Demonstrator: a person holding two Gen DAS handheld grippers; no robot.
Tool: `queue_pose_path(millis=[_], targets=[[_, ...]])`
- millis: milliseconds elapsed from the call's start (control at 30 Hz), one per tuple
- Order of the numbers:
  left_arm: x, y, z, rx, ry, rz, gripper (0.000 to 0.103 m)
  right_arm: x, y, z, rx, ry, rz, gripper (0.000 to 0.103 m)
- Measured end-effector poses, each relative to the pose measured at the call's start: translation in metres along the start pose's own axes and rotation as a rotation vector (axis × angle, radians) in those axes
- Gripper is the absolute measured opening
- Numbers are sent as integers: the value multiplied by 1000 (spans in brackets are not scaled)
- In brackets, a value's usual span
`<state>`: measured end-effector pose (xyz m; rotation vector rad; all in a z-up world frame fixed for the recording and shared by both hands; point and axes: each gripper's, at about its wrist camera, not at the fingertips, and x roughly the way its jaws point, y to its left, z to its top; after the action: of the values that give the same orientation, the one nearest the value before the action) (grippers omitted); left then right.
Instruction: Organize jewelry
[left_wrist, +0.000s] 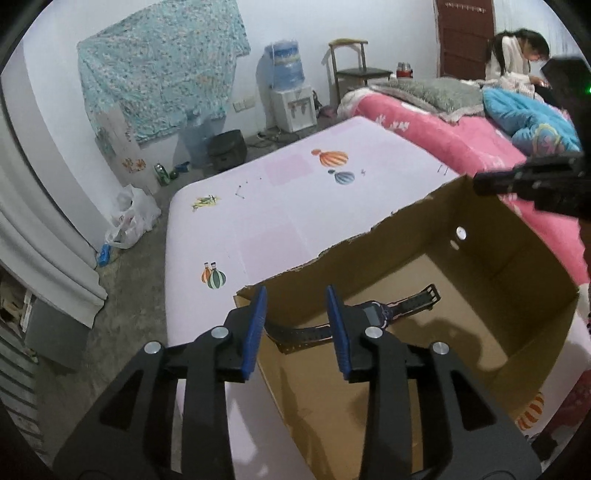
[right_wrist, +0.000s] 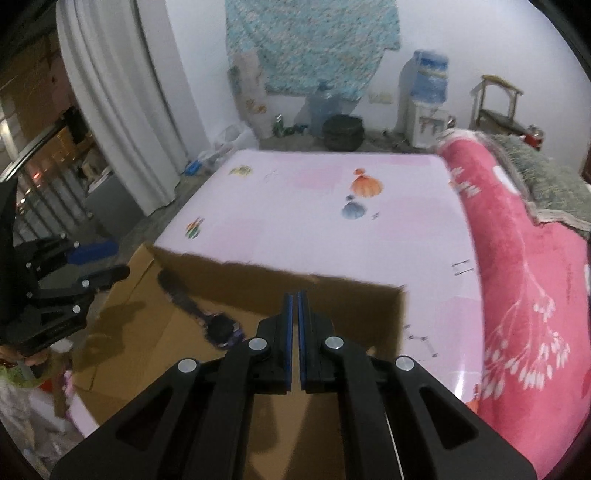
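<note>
A dark wristwatch (left_wrist: 373, 314) lies flat on the floor of an open cardboard box (left_wrist: 517, 266); it also shows in the right wrist view (right_wrist: 221, 328), inside the box (right_wrist: 332, 291). My left gripper (left_wrist: 297, 328) is open and empty, hovering over the box's near left corner, above the watch strap. My right gripper (right_wrist: 294, 339) is shut with nothing seen between its blue pads, above the box's right side. The right gripper also shows at the right edge of the left wrist view (left_wrist: 532, 184). Small thin jewelry pieces (right_wrist: 461, 267) lie on the pink table (right_wrist: 314, 221).
More small pieces lie on the table by the box's right wall (right_wrist: 421, 338) and at the far left (left_wrist: 240, 192). A pink-blanketed bed (right_wrist: 524, 295) borders the table's right. A person (left_wrist: 517, 55) sits on the bed. A water dispenser (left_wrist: 291, 92) stands by the far wall.
</note>
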<state>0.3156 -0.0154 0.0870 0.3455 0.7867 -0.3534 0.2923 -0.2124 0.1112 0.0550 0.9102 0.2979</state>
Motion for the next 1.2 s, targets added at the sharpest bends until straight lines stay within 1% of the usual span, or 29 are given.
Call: queue_pose_path(millis=[33,67,100,133,167,200,267,333,400,467,533,633,700,733,767,800,833,933,1000,1100,1200], targets=[[-6,1,-1,-13,-13,-3,33,4,4,1,-7,31,22,5],[-15,4,-4,-32,-33,-7,36,10,9,0,-13,68,45,5],[-22,7,-8,-49,-50,-6,41,16,13,-1,-17,107,66,7],[-28,9,-11,-61,-64,-3,44,22,16,-2,-19,141,88,10],[-39,12,-19,-85,-89,1,49,30,20,-3,-19,193,123,16],[-44,13,-23,-98,-102,3,52,42,26,-6,-28,249,147,26],[-55,16,-38,-140,-123,11,54,58,37,-11,-78,316,140,36],[-61,17,-53,-186,-124,1,54,84,50,-17,-152,394,110,38],[-63,19,-71,-232,-115,-8,54,101,57,-19,-196,438,89,38],[-69,20,-90,-275,-123,-11,54,116,63,-22,-258,462,64,38],[-72,19,-102,-298,-125,-28,54,128,69,-22,-298,474,74,38],[-77,18,-120,-318,-122,-38,54,144,76,-24,-353,518,81,37],[-80,19,-127,-325,-124,-30,54,150,82,-28,-402,542,75,26],[-81,21,-132,-333,-127,-31,54,152,85,-32,-425,559,69,23],[-82,21,-135,-339,-128,-32,54,154,87,-36,-457,564,51,17],[-83,23,-139,-348,-130,-37,54,153,88,-37,-474,559,38,9],[-83,23,-141,-350,-130,-39,54,152,87,-37,-486,568,20,5],[-82,22,-147,-350,-122,-33,54,149,82,-40,-501,579,5,4],[-81,23,-149,-352,-118,-34,54,146,80,-43,-536,584,-29,4],[-80,26,-154,-360,-115,-39,54,145,75,-45,-592,584,-122,4],[-77,29,-154,-367,-108,-36,54,144,69,-45,-662,579,-239,4]])
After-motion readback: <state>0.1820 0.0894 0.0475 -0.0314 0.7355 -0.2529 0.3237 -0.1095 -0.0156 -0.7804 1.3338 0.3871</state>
